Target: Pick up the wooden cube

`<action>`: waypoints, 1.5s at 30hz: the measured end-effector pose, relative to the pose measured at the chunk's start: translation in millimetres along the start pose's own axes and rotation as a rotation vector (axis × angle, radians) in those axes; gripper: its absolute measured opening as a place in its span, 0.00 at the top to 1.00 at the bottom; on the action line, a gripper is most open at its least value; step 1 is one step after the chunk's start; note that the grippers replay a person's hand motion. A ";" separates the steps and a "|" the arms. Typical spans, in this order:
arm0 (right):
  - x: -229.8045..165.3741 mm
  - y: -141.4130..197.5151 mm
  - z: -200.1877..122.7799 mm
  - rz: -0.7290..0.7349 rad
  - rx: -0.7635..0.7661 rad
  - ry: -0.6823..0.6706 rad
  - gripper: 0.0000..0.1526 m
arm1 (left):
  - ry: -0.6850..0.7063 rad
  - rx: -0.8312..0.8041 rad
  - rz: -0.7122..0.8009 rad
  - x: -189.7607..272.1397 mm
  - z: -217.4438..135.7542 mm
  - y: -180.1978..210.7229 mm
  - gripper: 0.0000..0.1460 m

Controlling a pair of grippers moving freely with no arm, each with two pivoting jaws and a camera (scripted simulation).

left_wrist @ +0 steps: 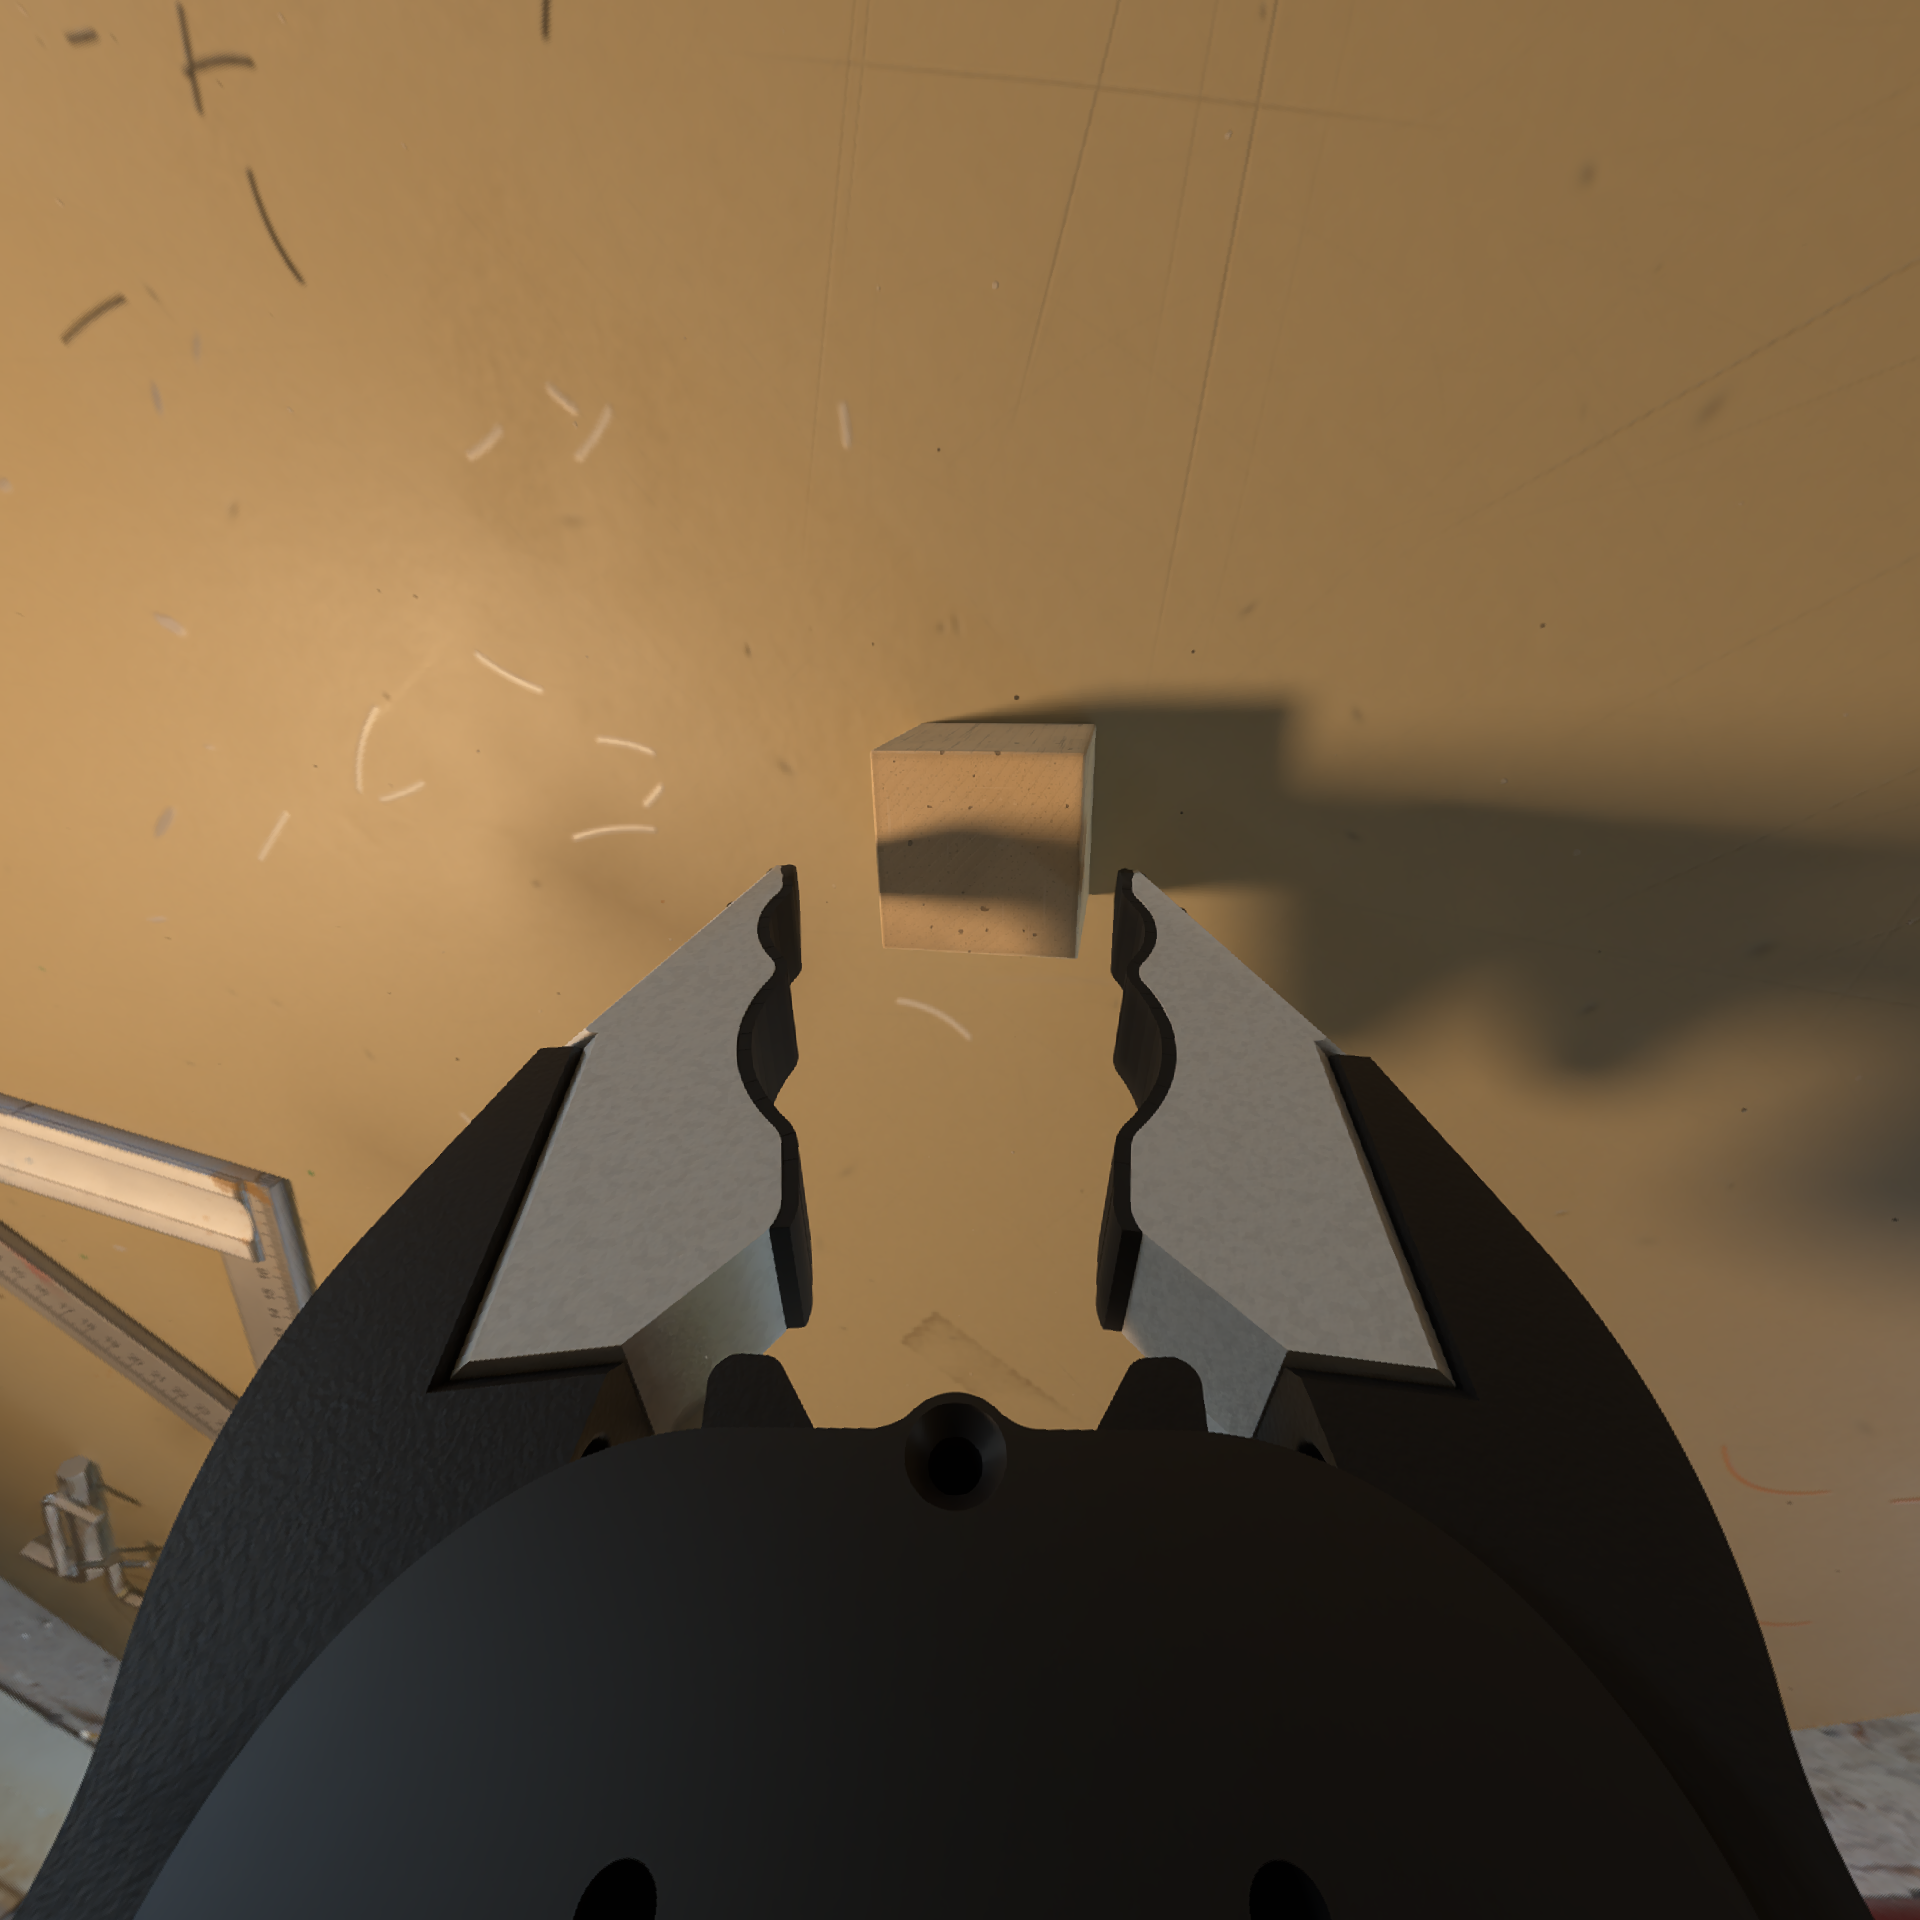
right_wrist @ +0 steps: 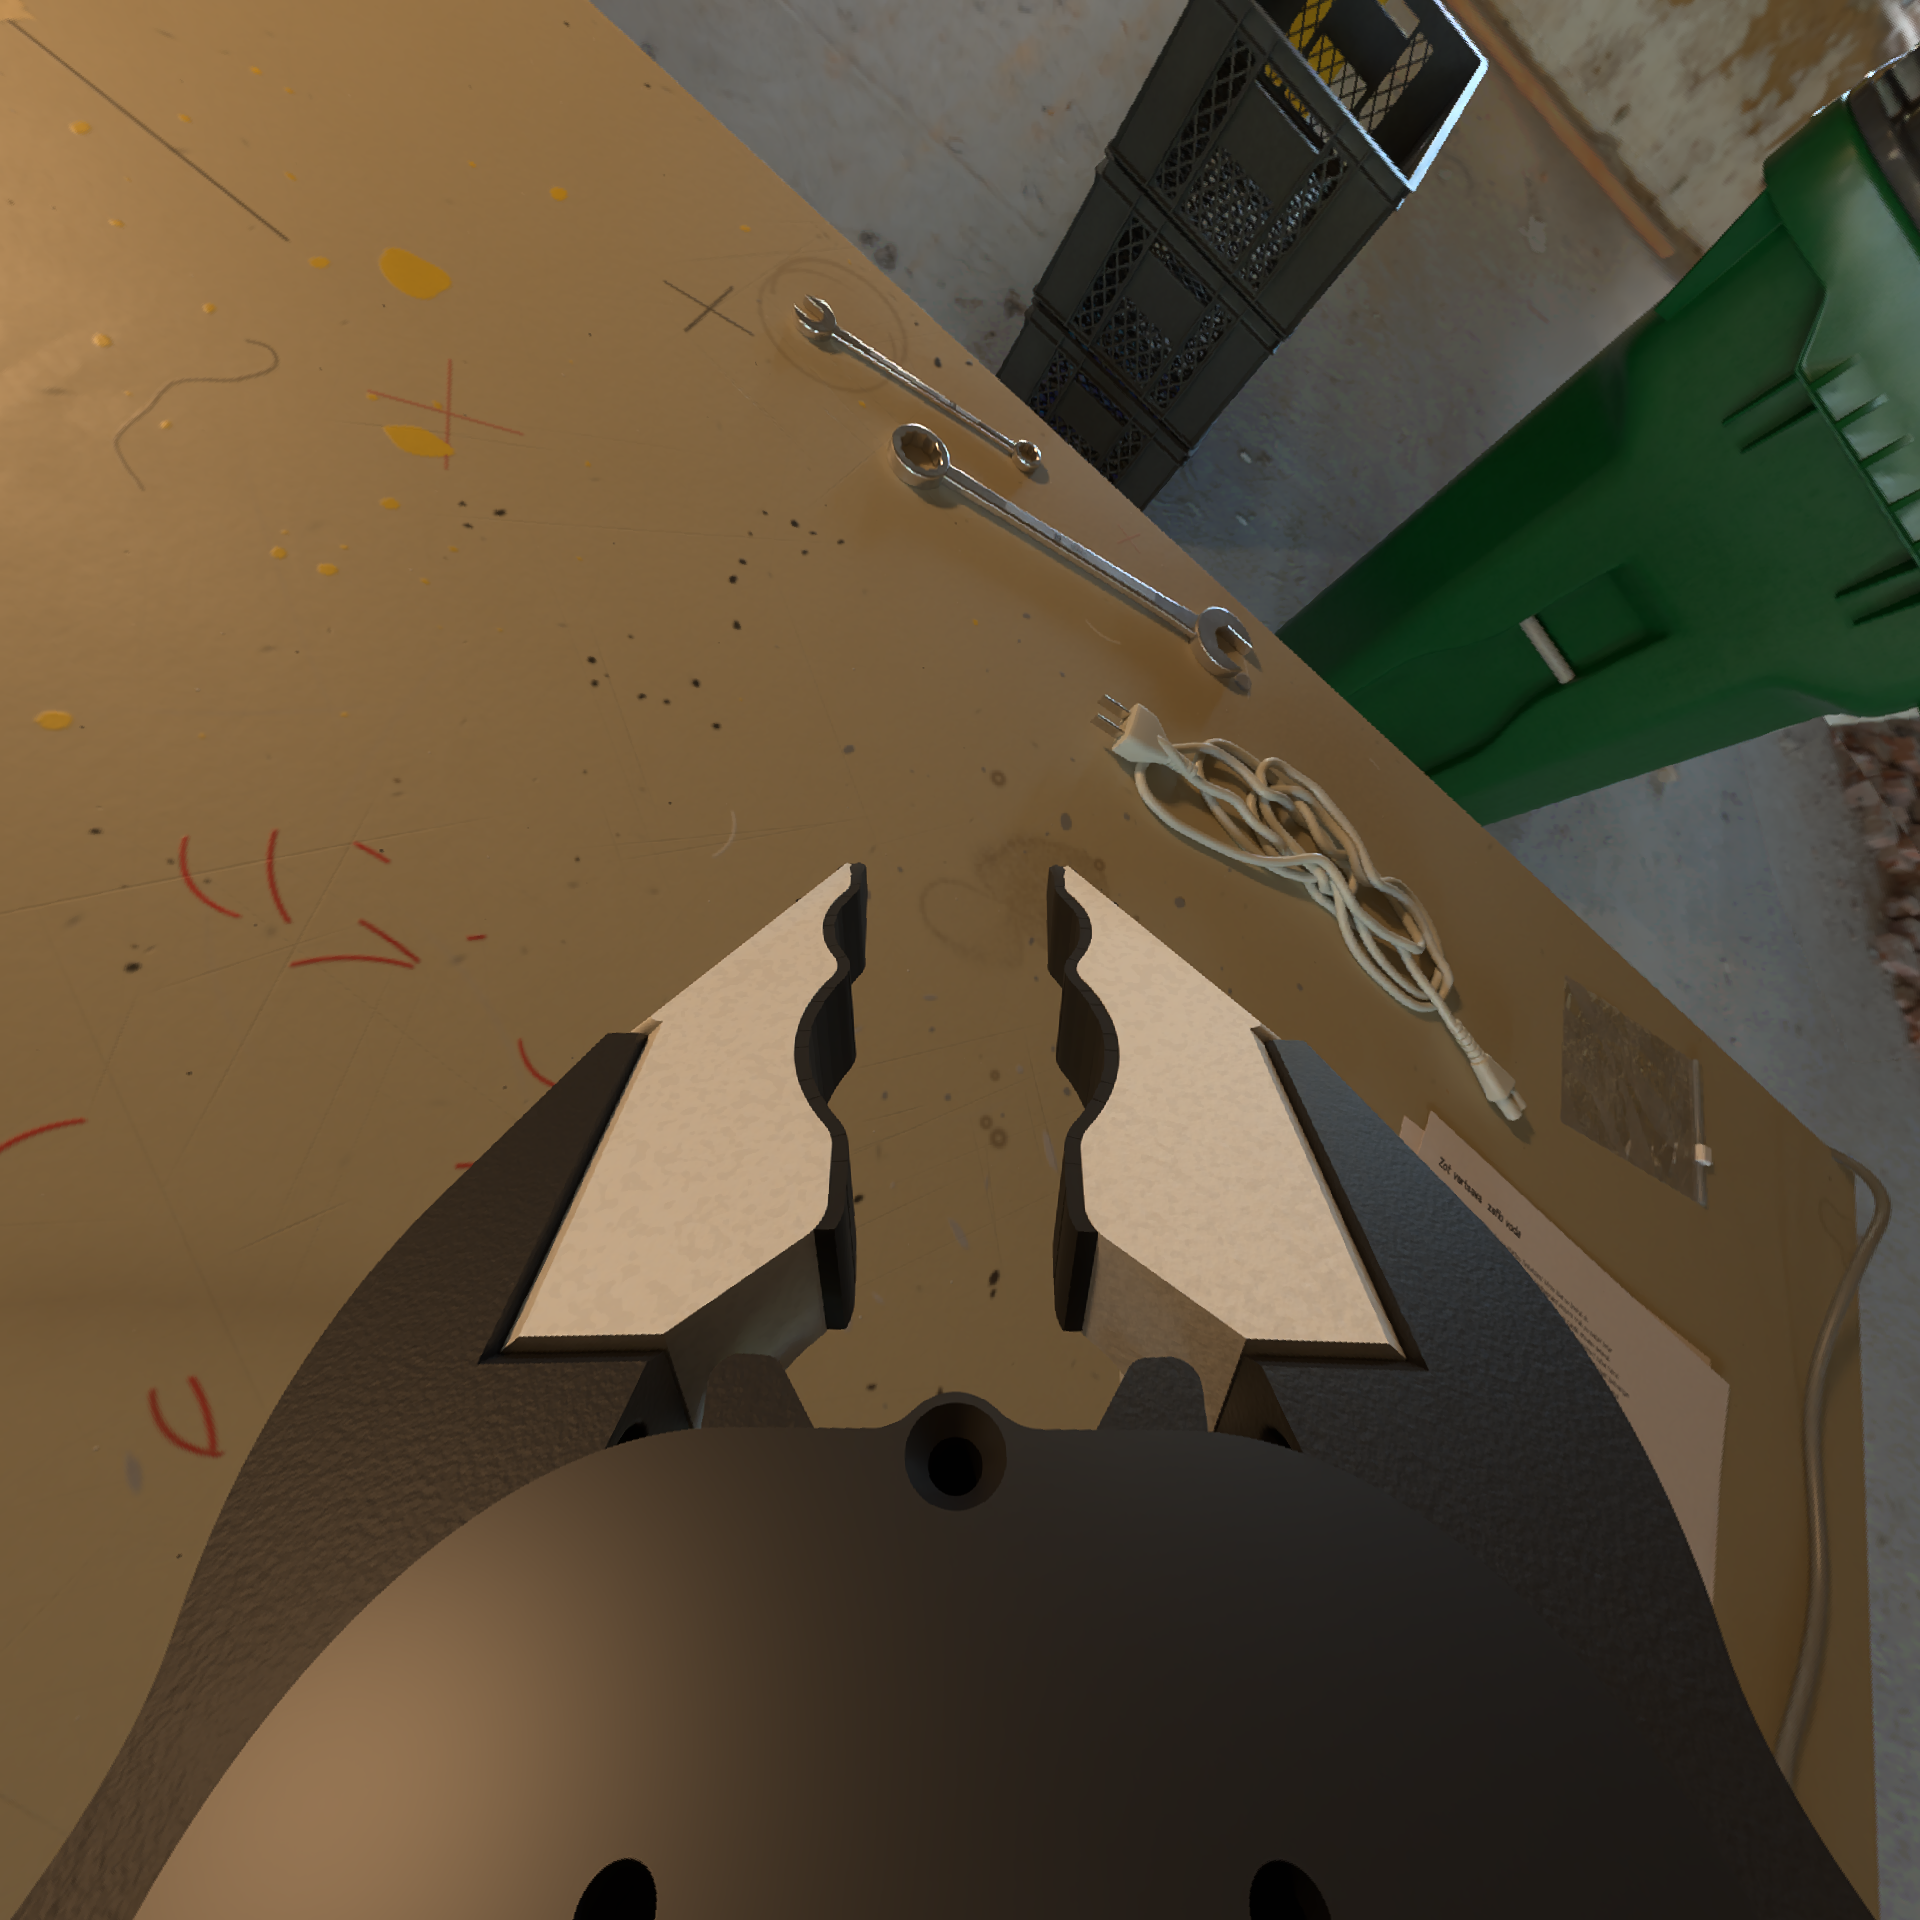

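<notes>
1. Your left gripper (left_wrist: pixel 956 883) jaws are apart; the wooden cube (left_wrist: pixel 982 842) sits on the counter (left_wrist: pixel 1351 416) just past them, bare counter around it.
2. Your right gripper (right_wrist: pixel 956 883) jaws are apart, holding nothing; wrenches (right_wrist: pixel 1070 551) and a white cord (right_wrist: pixel 1299 862) lie by the counter's edge.

1. You have a tan worktable (right_wrist: pixel 623 644) marked with yellow paint spots, red strokes and black specks; from the left wrist view its top (left_wrist: pixel 1351 364) carries pale and dark scratches.
2. 2 metal wrenches lie near the table's far edge: the smaller wrench (right_wrist: pixel 914 382) beyond the larger wrench (right_wrist: pixel 1070 545), apart from each other.
3. A bundled white power cord (right_wrist: pixel 1299 852) lies just past the larger wrench.
4. A grey sheet (right_wrist: pixel 1631 1091) and papers (right_wrist: pixel 1558 1309) sit by the edge.
5. On the floor (right_wrist: pixel 883 135) you see a black crate (right_wrist: pixel 1226 229) and a green bin (right_wrist: pixel 1662 499).
6. A metal ruler square (left_wrist: pixel 156 1236) lies at the left.
</notes>
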State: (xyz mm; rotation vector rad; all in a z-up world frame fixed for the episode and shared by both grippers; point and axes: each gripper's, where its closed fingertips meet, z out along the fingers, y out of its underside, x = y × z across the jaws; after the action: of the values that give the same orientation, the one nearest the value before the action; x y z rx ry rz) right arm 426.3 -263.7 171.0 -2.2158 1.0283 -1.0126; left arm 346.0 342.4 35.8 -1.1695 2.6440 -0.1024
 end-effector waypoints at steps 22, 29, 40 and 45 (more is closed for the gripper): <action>-5.6 5.6 7.4 -0.016 -0.037 -0.031 0.77 | 0.068 0.000 -0.060 3.2 -0.3 -3.2 0.72; -6.5 -2.5 2.8 -0.034 -0.020 -0.010 0.77 | 0.057 0.284 -0.100 -2.9 -70.8 -37.9 0.72; -136.4 -131.8 -74.6 -0.243 0.630 -0.213 0.60 | 0.671 0.932 0.064 139.8 -213.4 -148.2 0.72; -227.2 -155.6 -122.3 -0.432 0.933 -0.309 0.55 | 0.887 1.031 0.216 203.3 -235.8 -184.6 0.72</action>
State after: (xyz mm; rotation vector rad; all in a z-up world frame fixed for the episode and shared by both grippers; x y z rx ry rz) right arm 296.7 -5.2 255.7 -1.7051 -0.1048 -0.9872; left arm 287.4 59.5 253.9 -0.4839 2.5668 -2.0235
